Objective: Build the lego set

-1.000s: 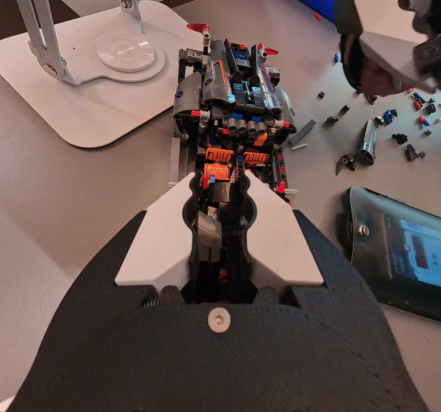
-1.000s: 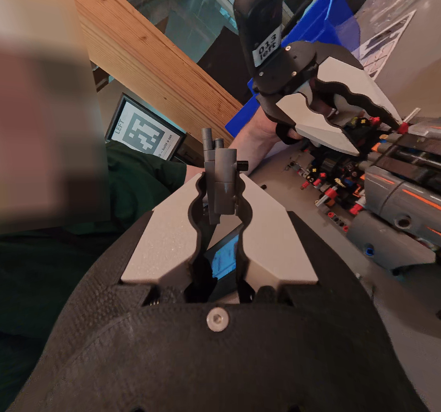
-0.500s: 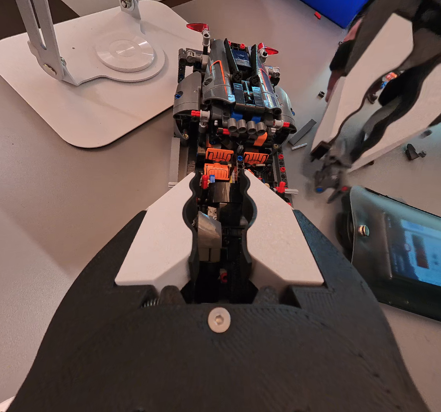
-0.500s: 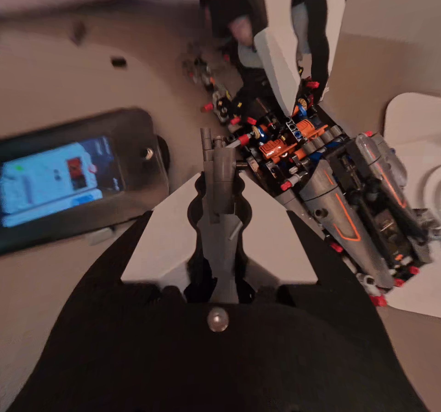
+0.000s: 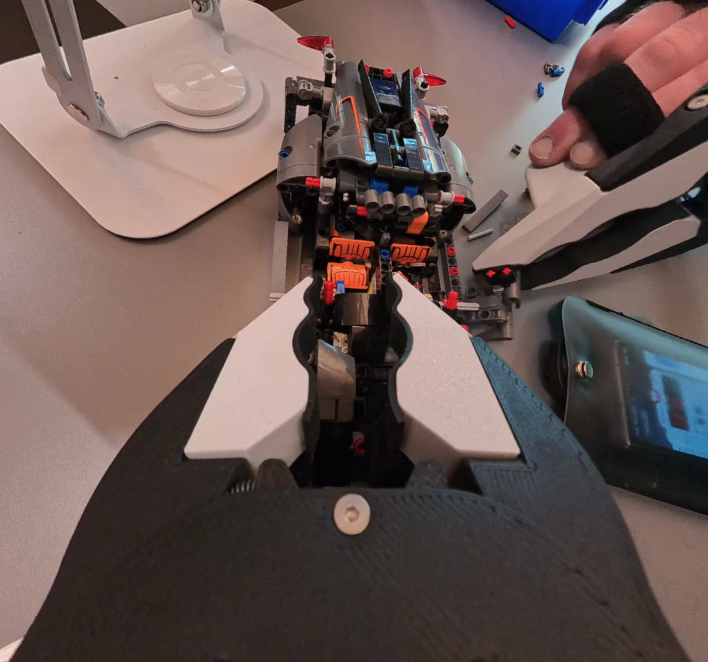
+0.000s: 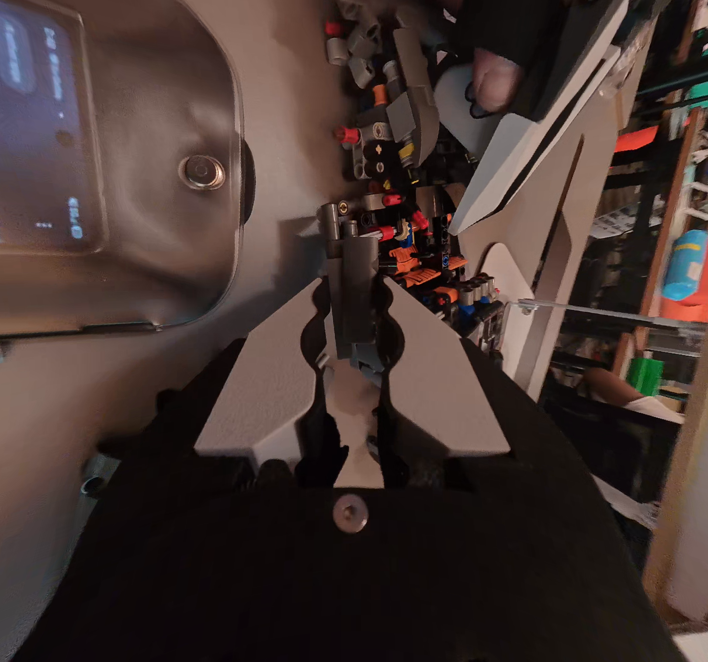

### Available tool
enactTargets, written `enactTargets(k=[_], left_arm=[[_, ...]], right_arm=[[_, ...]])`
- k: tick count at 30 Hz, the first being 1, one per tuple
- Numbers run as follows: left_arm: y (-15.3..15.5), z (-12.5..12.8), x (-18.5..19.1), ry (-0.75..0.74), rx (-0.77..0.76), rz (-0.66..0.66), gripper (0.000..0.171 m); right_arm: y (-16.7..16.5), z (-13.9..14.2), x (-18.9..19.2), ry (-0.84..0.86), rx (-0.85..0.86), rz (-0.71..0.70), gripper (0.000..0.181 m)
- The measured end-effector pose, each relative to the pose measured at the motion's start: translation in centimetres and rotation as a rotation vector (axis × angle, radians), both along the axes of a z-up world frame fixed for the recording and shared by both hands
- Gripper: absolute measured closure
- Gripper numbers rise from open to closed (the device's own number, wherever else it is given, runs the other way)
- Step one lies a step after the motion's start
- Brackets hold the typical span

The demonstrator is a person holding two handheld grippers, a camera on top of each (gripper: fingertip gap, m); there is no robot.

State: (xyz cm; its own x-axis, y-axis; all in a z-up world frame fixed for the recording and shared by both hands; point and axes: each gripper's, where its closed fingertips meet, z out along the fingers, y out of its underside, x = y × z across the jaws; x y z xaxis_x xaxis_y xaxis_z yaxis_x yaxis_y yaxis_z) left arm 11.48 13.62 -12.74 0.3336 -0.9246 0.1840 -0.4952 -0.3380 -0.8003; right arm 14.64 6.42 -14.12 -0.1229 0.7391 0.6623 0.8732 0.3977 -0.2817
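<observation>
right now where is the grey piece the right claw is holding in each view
Left wrist view: the grey piece is right of centre, at the tip of the right claw, against the lego car's right edge.
Right wrist view: the grey piece is at centre, upright between the right claw's fingers.
Shared landmark: the orange seats in the car.

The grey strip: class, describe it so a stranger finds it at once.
Start at the Lego car mid-table. Off its right flank, toward the right hand-held gripper, a grey strip lies flat. Unlike the thin light pin beside it, it is wide, dark and smooth.
</observation>
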Motion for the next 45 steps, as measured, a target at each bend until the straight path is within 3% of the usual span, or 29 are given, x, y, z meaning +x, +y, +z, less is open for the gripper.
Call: enactTargets(k=[5,10,20,28,36,40,45], left_arm=[[-0.01,-0.01,0.01,-0.002,-0.002,-0.001,0.14],[-0.02,-0.02,0.0,0.001,0.0,-0.002,0.139],[-0.03,-0.06,0.03,0.007,0.003,-0.003,0.139],[-0.05,-0.08,0.1,0.007,0.005,-0.004,0.139],[-0.13,-0.03,0.19,-0.002,0.005,-0.01,0.139],[-0.16,0.0,0.18,-0.005,0.005,-0.012,0.139],[-0.19,0.01,0.19,-0.006,0.005,-0.014,0.139]], right_arm=[[0.15,0.09,0.12,-0.048,0.114,0.038,0.16],[0.22,-0.01,0.3,-0.043,0.099,0.031,0.159],[0.28,-0.54,0.59,0.059,-0.211,-0.073,0.159],[0.04,-0.27,0.41,0.028,-0.459,-0.163,0.158],[0.5,-0.53,0.78,-0.001,-0.585,-0.242,0.156],[0.49,-0.6,0.83,-0.02,-0.587,-0.251,0.156],[0.7,-0.41,0.92,-0.106,-0.456,-0.244,0.156]])
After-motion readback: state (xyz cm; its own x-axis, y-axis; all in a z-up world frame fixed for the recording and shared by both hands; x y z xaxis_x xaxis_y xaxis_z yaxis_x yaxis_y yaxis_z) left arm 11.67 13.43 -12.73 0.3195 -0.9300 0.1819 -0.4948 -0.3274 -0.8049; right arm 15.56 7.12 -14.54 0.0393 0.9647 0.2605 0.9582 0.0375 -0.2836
